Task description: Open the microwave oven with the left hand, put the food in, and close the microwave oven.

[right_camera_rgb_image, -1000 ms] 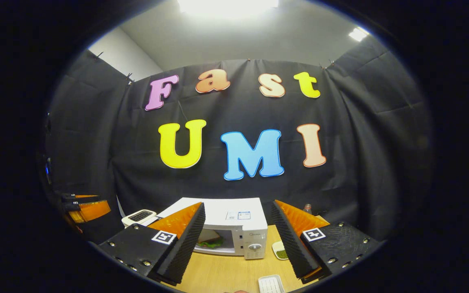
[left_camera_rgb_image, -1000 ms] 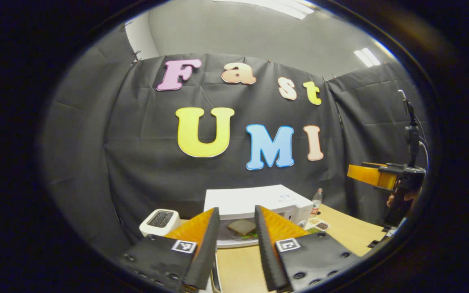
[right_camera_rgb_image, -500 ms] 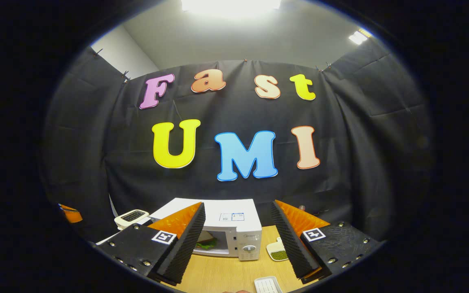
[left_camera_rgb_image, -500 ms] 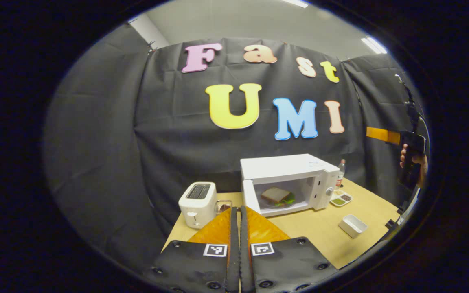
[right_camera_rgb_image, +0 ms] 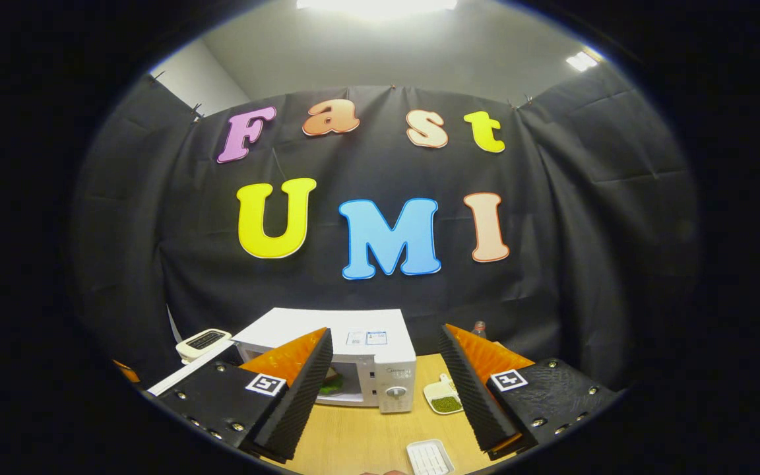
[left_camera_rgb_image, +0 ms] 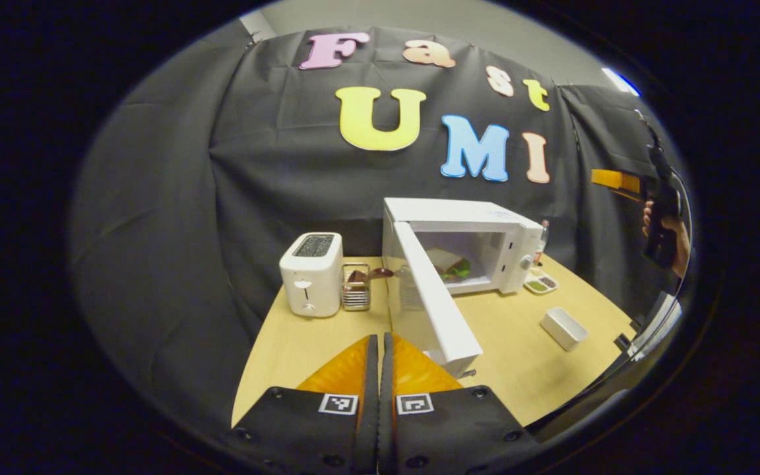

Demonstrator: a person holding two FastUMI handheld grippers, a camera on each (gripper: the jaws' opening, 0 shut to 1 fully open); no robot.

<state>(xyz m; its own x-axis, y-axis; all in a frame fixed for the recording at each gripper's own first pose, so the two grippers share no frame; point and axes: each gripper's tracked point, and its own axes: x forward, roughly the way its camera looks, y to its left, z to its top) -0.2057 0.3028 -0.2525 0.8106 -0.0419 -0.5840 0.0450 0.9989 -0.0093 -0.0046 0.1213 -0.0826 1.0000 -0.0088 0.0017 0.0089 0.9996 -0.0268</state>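
Microwave (left_camera_rgb_image: 485, 231) door (left_camera_rgb_image: 434, 300) half open, sandwich (left_camera_rgb_image: 449, 264) inside; left gripper (left_camera_rgb_image: 377, 369) jaws closed, empty; right gripper (right_camera_rgb_image: 386, 389) jaws wide apart, empty.

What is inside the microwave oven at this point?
Inside the microwave oven sits a sandwich with green leaves showing, seemingly on a plate. The half-open door covers the left part of the cavity, so anything there cannot be seen.

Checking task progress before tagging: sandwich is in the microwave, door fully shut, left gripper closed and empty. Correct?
Not quite: the microwave door is not shut. The left gripper view shows it swung partly open toward the camera. The rest holds: the sandwich sits inside the microwave, and the left gripper is closed with nothing between its fingers.
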